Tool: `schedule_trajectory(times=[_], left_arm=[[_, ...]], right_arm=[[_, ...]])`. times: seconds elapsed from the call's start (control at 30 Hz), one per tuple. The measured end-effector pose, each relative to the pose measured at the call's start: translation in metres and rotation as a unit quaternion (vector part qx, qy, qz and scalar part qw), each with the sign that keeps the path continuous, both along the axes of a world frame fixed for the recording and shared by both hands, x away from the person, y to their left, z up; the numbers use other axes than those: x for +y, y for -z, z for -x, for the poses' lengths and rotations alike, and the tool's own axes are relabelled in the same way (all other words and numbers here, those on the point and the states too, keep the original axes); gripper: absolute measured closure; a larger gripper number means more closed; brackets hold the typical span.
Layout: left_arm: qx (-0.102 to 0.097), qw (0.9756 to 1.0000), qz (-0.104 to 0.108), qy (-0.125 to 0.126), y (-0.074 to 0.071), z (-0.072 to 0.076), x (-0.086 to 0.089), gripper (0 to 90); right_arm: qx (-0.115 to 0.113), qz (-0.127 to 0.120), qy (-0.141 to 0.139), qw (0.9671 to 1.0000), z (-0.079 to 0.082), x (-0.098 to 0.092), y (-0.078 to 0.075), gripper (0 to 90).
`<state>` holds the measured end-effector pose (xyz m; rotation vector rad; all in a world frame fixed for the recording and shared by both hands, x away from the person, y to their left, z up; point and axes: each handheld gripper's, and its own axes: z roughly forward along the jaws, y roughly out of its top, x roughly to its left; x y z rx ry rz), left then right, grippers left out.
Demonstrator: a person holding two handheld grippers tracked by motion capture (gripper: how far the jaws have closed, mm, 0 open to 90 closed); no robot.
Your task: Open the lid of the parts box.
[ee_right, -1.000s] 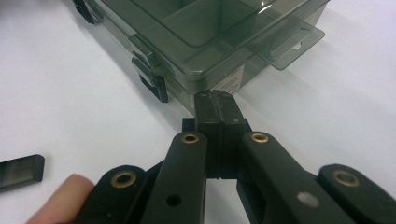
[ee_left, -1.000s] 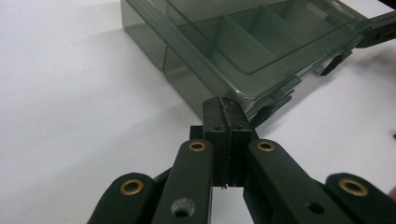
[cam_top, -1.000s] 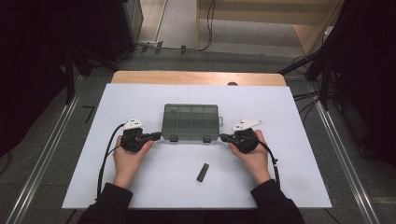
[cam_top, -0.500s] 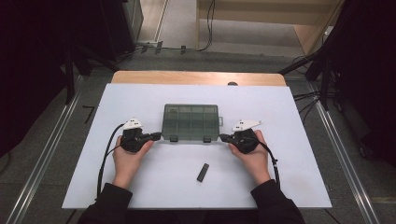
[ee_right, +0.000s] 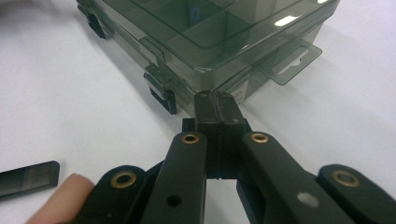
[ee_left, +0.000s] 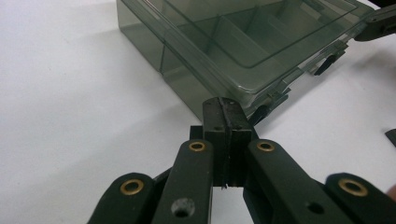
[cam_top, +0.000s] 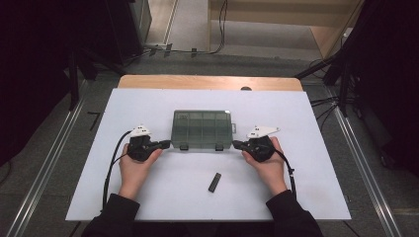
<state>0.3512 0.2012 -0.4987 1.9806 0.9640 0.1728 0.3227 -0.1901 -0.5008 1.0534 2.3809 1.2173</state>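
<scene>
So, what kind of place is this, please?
Probably a lab or a recording workstation rather than a home. A white table stands among dark screens, with cables across the floor behind it. On it lie a smoky plastic compartment box and a small black stick.

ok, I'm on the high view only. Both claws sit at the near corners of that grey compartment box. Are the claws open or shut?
Observer: Both shut. In the left gripper view the left claw has its jaws pressed together, nothing between them.
Operator: Right one gripping the box?
Observer: No. The right claw is shut on nothing, tip right at the near corner of the compartment box, by a latch.
Operator: Box lid open?
Observer: Closed. The clear lid lies flat over the dividers.
Operator: That black bar near my right hand?
Observer: The flat black strip lies on the white table, apart from the box.
</scene>
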Motion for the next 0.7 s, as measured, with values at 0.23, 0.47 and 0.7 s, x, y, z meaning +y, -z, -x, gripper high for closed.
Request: schedule_trajectory(times=[0.23,0.47,0.7], left_arm=[[-0.001,1.0,-0.001,0.002,-0.0001,0.0001,-0.0002,90.0],[-0.004,1.0,0.001,0.005,-0.0013,0.0005,0.0002,90.0],[-0.013,0.9998,0.011,0.009,-0.0037,0.0021,-0.0018,90.0]], right_arm=[[-0.006,-0.008,0.002,1.0,0.001,-0.0006,-0.0032,88.0],[-0.01,-0.013,0.003,0.9999,0.002,-0.0007,-0.0064,88.0],[-0.017,-0.016,0.002,0.9997,0.0028,-0.001,-0.0101,88.0]])
